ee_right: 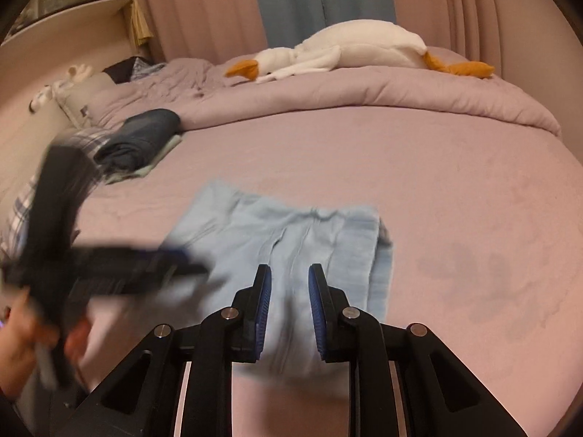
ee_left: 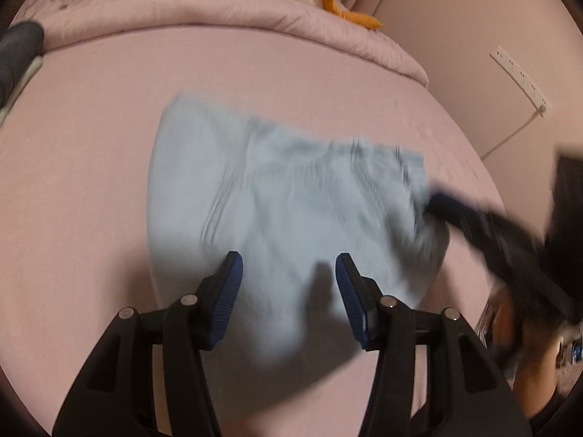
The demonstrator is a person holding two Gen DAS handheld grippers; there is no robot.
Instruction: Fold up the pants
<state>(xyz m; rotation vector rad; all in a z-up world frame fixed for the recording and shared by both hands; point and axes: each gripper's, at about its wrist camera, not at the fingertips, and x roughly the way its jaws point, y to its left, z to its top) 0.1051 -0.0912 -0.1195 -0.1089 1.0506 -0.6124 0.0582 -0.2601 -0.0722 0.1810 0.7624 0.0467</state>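
Nearest, the left hand-held gripper (ee_left: 288,266) hangs spread over the near edge of the pants (ee_left: 277,196), pinching nothing. The right hand-held gripper (ee_right: 289,276) hovers with a narrow gap between its pads, also empty. The pale blue pants lie on the bed (ee_right: 437,167), already folded into a compact stack, so I judge only tidying or setting aside remains. Beyond lie dark folded clothes (ee_right: 142,134) and a plush goose (ee_right: 349,47).
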